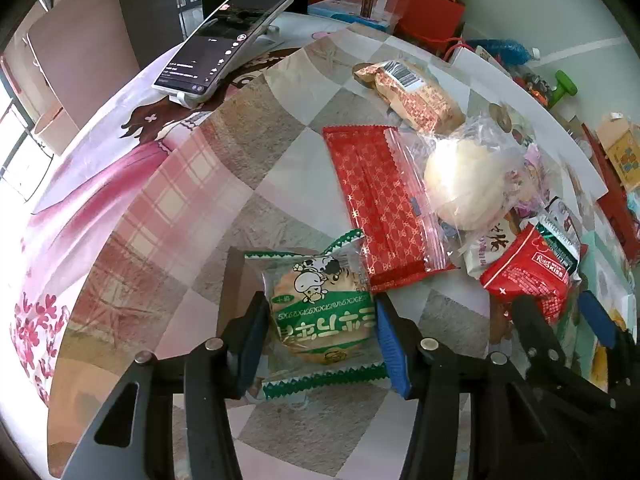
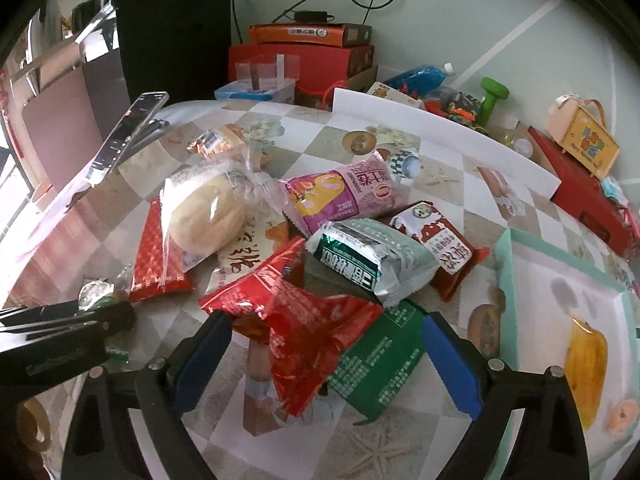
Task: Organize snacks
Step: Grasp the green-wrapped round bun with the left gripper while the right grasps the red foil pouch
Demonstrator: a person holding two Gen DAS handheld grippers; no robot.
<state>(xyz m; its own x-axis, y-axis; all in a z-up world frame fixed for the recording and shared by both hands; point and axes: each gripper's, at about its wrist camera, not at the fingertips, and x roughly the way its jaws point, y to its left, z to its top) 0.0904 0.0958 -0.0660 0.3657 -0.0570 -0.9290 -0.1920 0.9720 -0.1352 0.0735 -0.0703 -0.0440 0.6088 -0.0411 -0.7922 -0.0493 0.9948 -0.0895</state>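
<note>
Left gripper (image 1: 322, 328): its blue-padded fingers (image 1: 390, 344) are set against both sides of a round biscuit in a clear wrapper with green print and a cartoon cow (image 1: 320, 312), which lies on the table; the biscuit is clamped between them.
Right gripper (image 2: 320, 360): its jaws are spread wide on either side of a crumpled red foil snack packet (image 2: 296, 324); the blue pads (image 2: 452, 364) are apart from the packet, so nothing is grasped.
Table: a glass-topped surface over a checked beige and white cloth (image 1: 256, 152).
Snack pile: beside the red foil packet are seen a flat green packet (image 2: 380, 352), a silver and green packet (image 2: 372, 256), a pink and purple packet (image 2: 344, 196) and a round pale bun in a clear bag (image 2: 208, 216).
Red patterned flat pouch (image 1: 380, 204): laid just beyond the biscuit, partly under the bun's bag.
Tray: a white tray with a mint-green rim (image 2: 504, 264) stands at the right of the pile.
Phone: a dark smartphone (image 1: 224, 44) is propped on a stand at the far side of the table.
</note>
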